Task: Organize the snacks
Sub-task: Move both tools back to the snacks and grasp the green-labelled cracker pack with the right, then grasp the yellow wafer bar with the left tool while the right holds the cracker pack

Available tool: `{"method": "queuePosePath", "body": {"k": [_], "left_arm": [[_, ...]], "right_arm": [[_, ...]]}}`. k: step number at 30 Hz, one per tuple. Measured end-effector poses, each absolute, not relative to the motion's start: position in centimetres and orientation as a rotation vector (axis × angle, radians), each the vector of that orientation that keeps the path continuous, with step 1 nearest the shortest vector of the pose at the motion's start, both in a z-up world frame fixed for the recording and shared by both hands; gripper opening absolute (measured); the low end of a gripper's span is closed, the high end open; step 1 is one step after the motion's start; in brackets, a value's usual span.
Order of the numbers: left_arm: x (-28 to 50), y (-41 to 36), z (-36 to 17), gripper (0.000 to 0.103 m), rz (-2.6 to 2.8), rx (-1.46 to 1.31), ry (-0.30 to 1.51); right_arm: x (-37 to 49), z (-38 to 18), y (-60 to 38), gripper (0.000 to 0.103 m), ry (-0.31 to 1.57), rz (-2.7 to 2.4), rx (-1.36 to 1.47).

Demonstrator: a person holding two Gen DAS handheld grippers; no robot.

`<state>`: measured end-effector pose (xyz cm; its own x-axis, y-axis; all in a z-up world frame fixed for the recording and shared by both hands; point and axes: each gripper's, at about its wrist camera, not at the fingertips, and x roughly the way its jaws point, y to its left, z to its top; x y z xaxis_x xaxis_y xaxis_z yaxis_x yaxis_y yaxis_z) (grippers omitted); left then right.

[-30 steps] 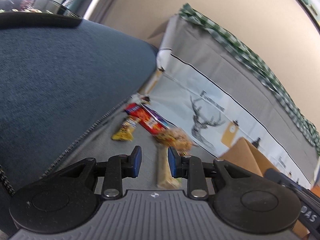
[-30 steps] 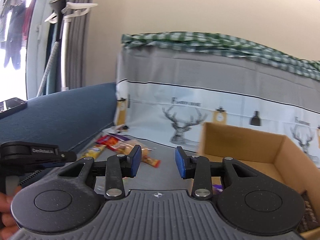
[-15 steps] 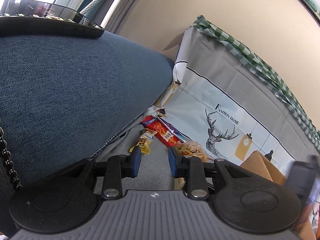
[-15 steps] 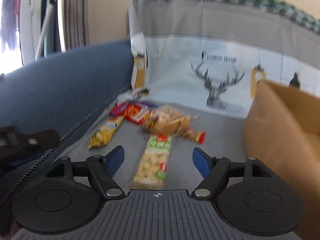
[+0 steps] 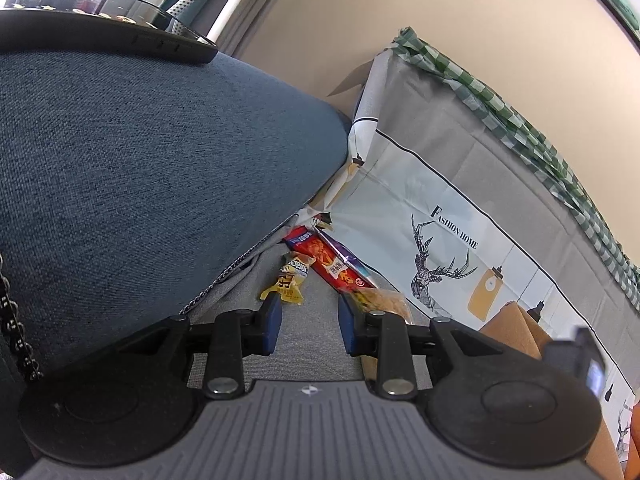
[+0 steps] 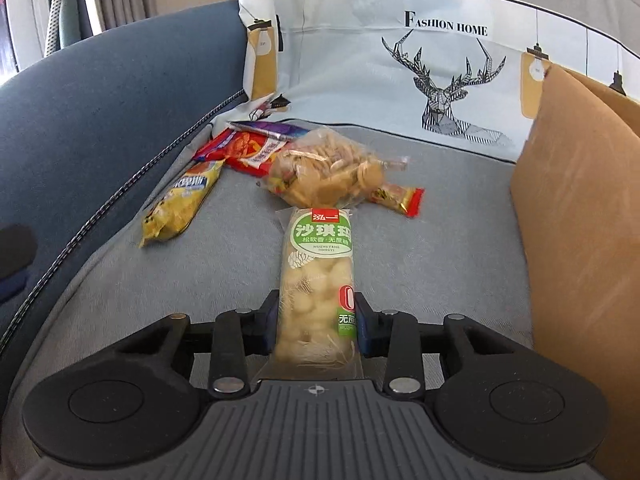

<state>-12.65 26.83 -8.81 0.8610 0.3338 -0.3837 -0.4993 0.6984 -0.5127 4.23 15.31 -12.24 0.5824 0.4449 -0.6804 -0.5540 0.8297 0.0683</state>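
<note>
My right gripper (image 6: 316,322) is shut on the near end of a long green-labelled snack bar (image 6: 320,268) lying on the grey sofa seat (image 6: 440,248). Beyond it lie a clear bag of biscuits (image 6: 324,172), a small red-ended candy (image 6: 398,196), a yellow packet (image 6: 182,204) and a red packet (image 6: 244,150). My left gripper (image 5: 308,320) is open and empty above the seat; the yellow packet (image 5: 290,278) and red packet (image 5: 328,266) lie just ahead of it.
A brown cardboard box (image 6: 580,220) stands at the right of the seat. A blue sofa armrest (image 5: 140,184) rises on the left with a dark tray (image 5: 100,28) on top. A deer-print cloth (image 6: 440,64) covers the back.
My right gripper has dropped toward the seat and closed from wide open onto the green-labelled snack bar. My left gripper has drifted left toward the armrest, still open.
</note>
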Motion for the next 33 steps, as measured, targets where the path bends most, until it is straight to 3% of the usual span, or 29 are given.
{"method": "queuePosePath", "body": {"k": [11,16,20,22,25,28,30,33], "left_arm": [[-12.8,26.8,-8.5,0.033,0.478,-0.647,0.279],[-12.2,26.0,-8.2,0.033,0.474,-0.608,0.304],[-11.6,25.8,-8.3,0.039,0.475,-0.586,0.33],[-11.0,25.8,-8.3,0.043,0.496,-0.577,0.348],[-9.2,25.4,-8.1,0.048,0.524,-0.471,0.368],[-6.4,25.6,-8.1,0.052,0.55,-0.374,0.398],[-4.1,26.0,-8.3,0.06,0.569,-0.336,0.439],[-1.2,26.4,-8.8,0.062,0.617,-0.254,0.49]], "right_arm": [[-3.0,-9.0,10.0,0.038,0.771,0.699,-0.271],[-4.6,-10.4,8.4,0.038,0.764,0.674,-0.239],[-4.7,-12.2,8.4,0.041,0.777,0.668,-0.246],[-4.7,-12.2,8.7,0.054,0.761,0.689,-0.271],[-4.5,-12.5,8.7,0.063,0.751,0.705,-0.28],[-4.0,-12.5,8.8,0.063,0.755,0.707,-0.261],[-3.8,-12.5,8.9,0.063,0.757,0.71,-0.257],[-3.8,-12.6,9.0,0.063,0.757,0.713,-0.265]]}}
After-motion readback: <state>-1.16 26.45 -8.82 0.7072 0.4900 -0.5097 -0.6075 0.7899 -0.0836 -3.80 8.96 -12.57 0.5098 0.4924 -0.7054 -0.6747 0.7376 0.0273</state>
